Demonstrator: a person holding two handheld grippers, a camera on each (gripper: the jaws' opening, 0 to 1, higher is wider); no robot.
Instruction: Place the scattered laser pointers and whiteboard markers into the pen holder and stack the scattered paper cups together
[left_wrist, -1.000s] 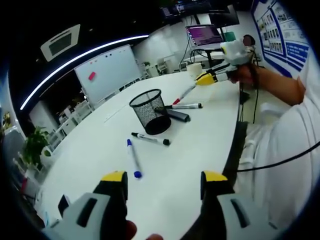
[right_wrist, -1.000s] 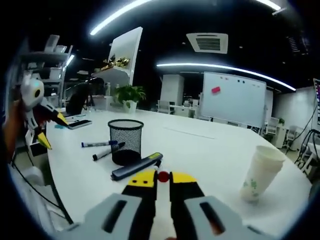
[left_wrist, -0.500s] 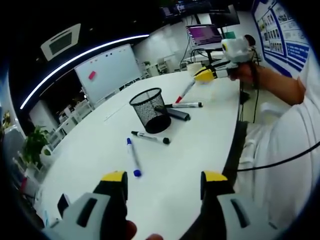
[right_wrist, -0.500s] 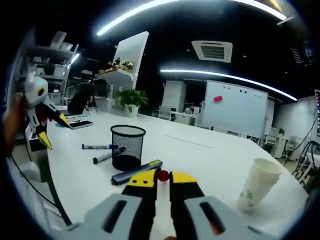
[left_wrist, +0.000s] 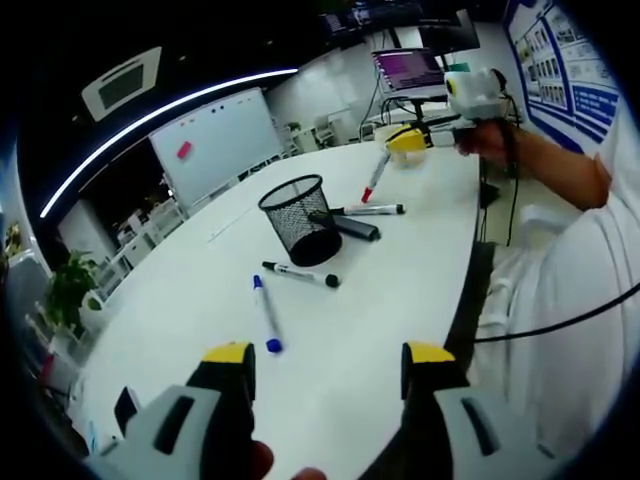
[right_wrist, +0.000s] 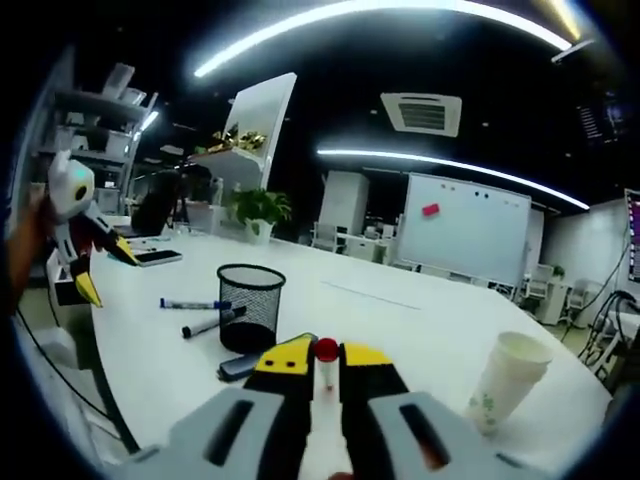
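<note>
- Lifting red-capped marker clear of table; my right gripper is clamped on it, higher than a second ago.
- Left gripper gapes, idle near table's edge.
- Pen holder mid-table: drop-in comes next, I reckon.

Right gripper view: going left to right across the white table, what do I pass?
Blue-capped whiteboard marker → black-capped whiteboard marker → black wire-mesh pen holder → red-capped marker held in the right claw → stacked white paper cups.
</note>
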